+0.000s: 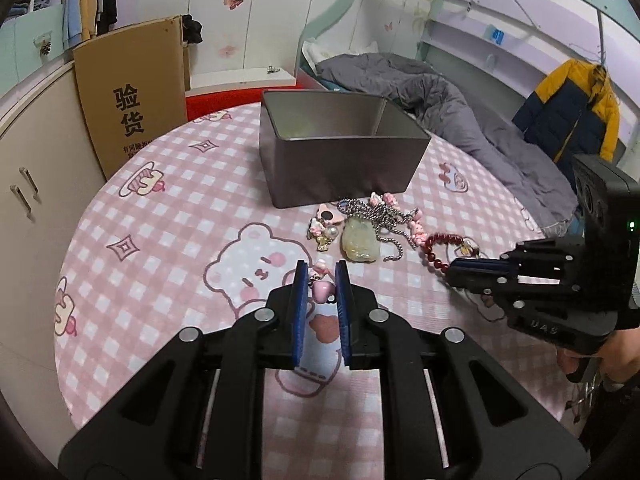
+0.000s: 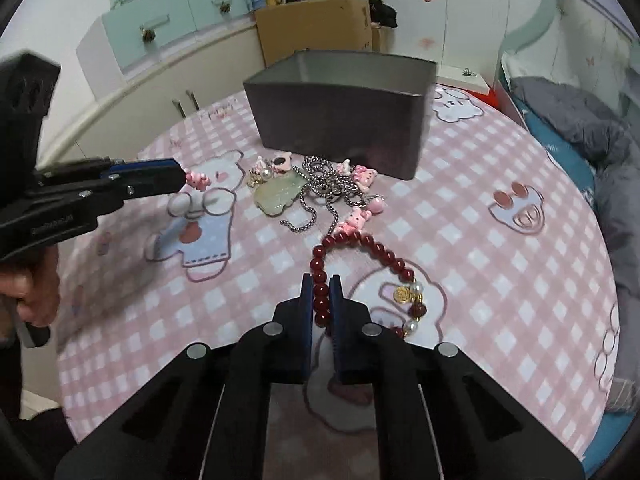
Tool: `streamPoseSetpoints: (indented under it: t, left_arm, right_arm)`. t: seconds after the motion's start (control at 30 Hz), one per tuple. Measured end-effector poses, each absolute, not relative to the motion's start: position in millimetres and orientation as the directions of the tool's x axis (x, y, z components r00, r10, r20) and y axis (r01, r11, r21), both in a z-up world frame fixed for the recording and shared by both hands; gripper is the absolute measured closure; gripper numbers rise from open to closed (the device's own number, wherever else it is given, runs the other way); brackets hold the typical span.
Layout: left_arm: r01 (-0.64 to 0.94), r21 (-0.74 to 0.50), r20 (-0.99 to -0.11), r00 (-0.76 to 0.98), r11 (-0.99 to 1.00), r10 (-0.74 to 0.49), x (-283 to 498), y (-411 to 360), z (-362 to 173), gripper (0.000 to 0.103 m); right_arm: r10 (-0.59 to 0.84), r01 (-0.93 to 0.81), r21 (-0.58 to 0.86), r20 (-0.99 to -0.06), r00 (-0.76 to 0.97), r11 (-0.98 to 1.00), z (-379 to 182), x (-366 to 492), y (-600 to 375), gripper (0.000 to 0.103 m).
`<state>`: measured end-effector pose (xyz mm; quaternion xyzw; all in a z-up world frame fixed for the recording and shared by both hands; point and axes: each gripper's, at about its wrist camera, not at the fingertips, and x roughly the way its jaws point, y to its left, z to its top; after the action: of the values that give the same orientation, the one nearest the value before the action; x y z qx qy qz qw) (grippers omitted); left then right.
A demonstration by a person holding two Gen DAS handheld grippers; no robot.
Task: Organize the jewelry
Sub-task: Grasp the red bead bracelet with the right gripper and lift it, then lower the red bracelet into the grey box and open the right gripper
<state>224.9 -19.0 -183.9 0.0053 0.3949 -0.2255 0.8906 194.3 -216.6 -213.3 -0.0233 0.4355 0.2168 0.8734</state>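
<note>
An open grey metal box [image 1: 344, 160] [image 2: 340, 120] stands on the pink checked tablecloth. In front of it lie a pale green jade pendant [image 1: 359, 244] [image 2: 279, 196], a silver ball chain [image 1: 380, 216] [image 2: 324, 192] with pink charms, and a pearl charm [image 1: 326, 236]. My left gripper [image 1: 321, 280] [image 2: 182, 176] is shut on a pink charm piece [image 1: 322, 290] [image 2: 197, 180], held above the cloth. My right gripper [image 2: 321, 292] [image 1: 452, 270] is shut on the dark red bead bracelet [image 2: 360, 264] [image 1: 434, 252], which has a gold coin and pearls.
A cardboard box [image 1: 132, 96] stands at the table's far left edge. A bed with a grey duvet [image 1: 440, 96] lies behind and to the right. White and mint cabinets [image 2: 160, 40] stand along the left side.
</note>
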Motion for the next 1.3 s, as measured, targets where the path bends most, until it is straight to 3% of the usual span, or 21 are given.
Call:
streamPoseSetpoints:
  t: [0.17,0.4,0.67,0.93,1.3]
  left_arm:
    - [0.415,-0.175,-0.688,0.598,0.893,-0.412,217.5,-16.6,-174.3,0.089]
    - [0.418,-0.173,-0.648,0.633,0.892,-0.423,209.1,-8.8,-151.7,0.089]
    - [0.424,-0.142,-0.589,0.690,0.894,-0.421,205.5,-5.1,-116.8,0.089]
    - [0.426,-0.108,-0.508,0.753,0.898,-0.418,215.8,-9.3,-73.2,0.089]
    - [0.442,-0.100,-0.431,0.788,0.891,-0.440,254.8,-21.4,-28.3,0.089]
  right_arm:
    - [0.447,-0.396,0.251,-0.704,0.552,0.883,-186.0,183.8,-232.9,0.097]
    - [0.514,-0.436,0.289,-0.621,0.592,0.852,-140.5,180.0,-235.5,0.097]
    - [0.518,-0.475,0.237,-0.562,0.644,0.847,-97.7,183.4,-232.1,0.097]
    - [0.521,-0.500,0.173,-0.446,0.728,0.848,-34.1,199.9,-239.2,0.097]
    - [0.519,-0.499,0.159,-0.382,0.765,0.852,1.3,240.7,-245.0,0.096]
